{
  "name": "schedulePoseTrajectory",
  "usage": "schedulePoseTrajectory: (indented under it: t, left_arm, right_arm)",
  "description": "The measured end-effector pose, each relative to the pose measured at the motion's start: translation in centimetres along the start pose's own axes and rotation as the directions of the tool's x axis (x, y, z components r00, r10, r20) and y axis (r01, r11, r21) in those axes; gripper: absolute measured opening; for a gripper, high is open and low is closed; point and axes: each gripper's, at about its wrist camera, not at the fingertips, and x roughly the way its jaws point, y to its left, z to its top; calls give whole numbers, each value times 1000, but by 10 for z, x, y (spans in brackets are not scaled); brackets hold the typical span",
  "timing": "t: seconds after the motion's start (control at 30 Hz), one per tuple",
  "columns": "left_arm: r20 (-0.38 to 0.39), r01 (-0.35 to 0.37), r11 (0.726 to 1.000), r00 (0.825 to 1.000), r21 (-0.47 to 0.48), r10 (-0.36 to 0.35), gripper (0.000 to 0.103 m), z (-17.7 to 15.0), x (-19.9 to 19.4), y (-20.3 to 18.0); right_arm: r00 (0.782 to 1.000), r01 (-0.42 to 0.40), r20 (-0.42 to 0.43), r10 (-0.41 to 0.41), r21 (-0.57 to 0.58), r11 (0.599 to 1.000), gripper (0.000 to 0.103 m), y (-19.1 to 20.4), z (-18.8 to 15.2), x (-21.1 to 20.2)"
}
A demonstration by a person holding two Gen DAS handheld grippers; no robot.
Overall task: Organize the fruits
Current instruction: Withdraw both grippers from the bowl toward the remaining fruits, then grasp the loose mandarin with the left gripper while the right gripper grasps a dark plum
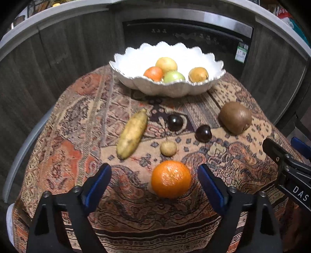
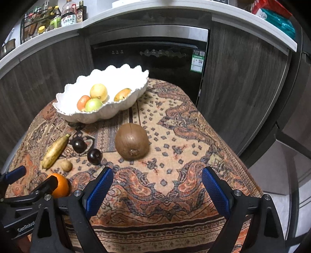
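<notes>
Apparently both spread: left tool (image 1: 154, 176) astride orange (image 1: 171, 179), untouched; right tool (image 2: 157, 181) near kiwi (image 2: 132, 141)

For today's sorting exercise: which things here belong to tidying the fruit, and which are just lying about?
Belongs to the job:
bowl
orange
kiwi
banana
two plums
small round fruit

Just lying about:
bottles
tablecloth
oven

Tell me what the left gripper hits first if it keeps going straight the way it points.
Most likely the orange: it lies between the left gripper's open fingers, untouched, with the patterned cloth beneath.
</notes>
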Motion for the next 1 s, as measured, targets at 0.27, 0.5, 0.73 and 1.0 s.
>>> schedulePoseTrajectory:
  t: [0.27,0.5,0.73,1.0]
  left_arm:
    - [-21,-4,1000,1000,8,4,76,-6,16,-7]
    - [-31,17,1000,999,16,-16,64,-9,23,-10]
    - [-34,46,998,998,36,-45,46,-12,24,-16]
    - [-40,50,998,998,29,-49,45,-11,22,-13]
  right_arm:
    - [1000,4,-18,-4,7,1000,93,-5,-9,14]
    - [1000,-1,-26,1,11,1000,93,-6,-11,18]
    - [999,-2,-36,3,23,1000,93,-9,-12,22]
    - [1000,3,-22,-3,17,1000,93,-7,-11,19]
